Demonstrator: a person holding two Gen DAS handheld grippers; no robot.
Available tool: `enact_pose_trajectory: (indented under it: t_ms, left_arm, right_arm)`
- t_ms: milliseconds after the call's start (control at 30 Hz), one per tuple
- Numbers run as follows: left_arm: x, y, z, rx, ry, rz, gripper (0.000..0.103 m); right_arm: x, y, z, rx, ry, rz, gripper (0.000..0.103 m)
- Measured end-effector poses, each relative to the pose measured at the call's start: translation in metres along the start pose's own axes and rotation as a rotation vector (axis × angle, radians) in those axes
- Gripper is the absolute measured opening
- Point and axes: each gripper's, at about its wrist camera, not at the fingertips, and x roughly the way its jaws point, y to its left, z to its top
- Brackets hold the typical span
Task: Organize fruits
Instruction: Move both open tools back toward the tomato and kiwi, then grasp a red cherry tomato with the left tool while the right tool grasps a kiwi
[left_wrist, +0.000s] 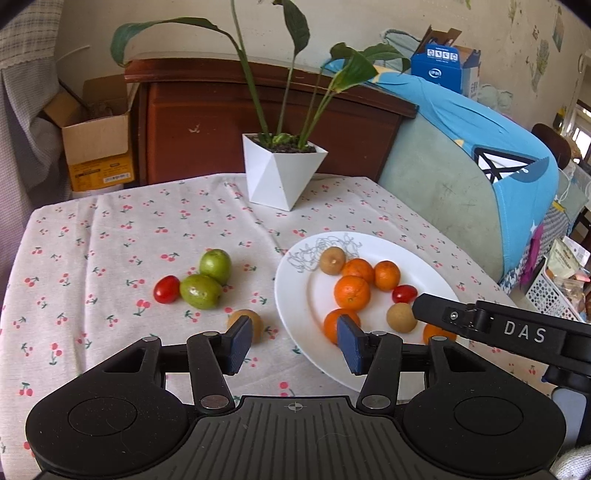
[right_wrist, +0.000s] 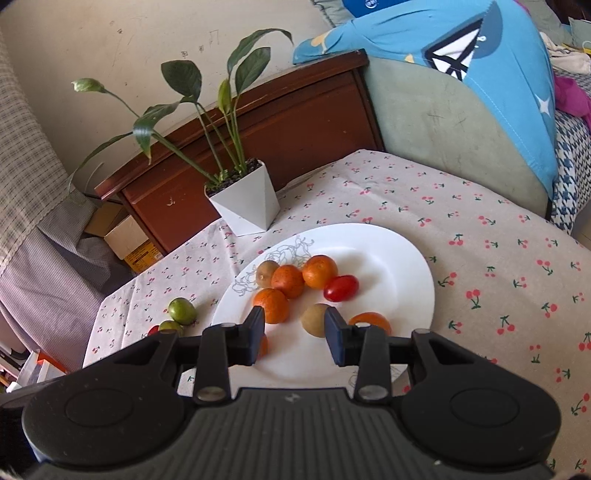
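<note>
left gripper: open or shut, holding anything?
Open and empty. The left gripper has its blue pads spread wide with only tablecloth and the plate rim visible between them.

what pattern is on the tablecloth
Small red cherries with green stems on a pale tablecloth, clearest in the left wrist view.

A white plate (left_wrist: 369, 373) with a grey line drawing on its rim holds most of the fruit. On it lie five small oranges (left_wrist: 351, 292), mostly clustered near its middle, with two brown round fruits (left_wrist: 332, 260) and one red cherry tomato (left_wrist: 404, 293) among them. Off the plate, to its left on the cloth, two green fruits (left_wrist: 200, 291) touch each other, with a second cherry tomato (left_wrist: 166, 289) against the nearer one. A third brown fruit (left_wrist: 249, 320) lies alone just beside the plate's left rim.
</note>
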Motion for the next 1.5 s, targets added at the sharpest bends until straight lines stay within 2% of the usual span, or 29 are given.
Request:
enact_pose_trajectory:
  t_ms: [767,1033,1133,1300,1433,1500]
  left_arm:
    - [-0.006,0.087,0.002,-0.136,-0.041,0.210,0.048]
    - [0.001,0.099,0.003,-0.181,-0.050,0.192,0.048]
    - [0.005,0.103,0.004,-0.184,-0.065,0.163,0.048]
    - [0.012,0.101,0.003,-0.129,-0.049,0.135,0.048]
    - [0.015,0.097,0.003,-0.041,-0.052,0.120,0.048]
    - [0.018,0.100,0.004,-0.035,-0.047,0.097,0.048]
  right_arm:
    - [0.031,0.072,-0.026,-0.278,0.055,0.156,0.037]
    - [0.052,0.086,-0.033,-0.314,0.077,0.157,0.037]
    - [0.058,0.090,-0.036,-0.328,0.078,0.146,0.037]
    - [0.067,0.093,-0.040,-0.353,0.095,0.135,0.037]
    - [0.073,0.096,-0.043,-0.371,0.100,0.130,0.037]
    - [0.076,0.096,-0.043,-0.373,0.105,0.126,0.037]
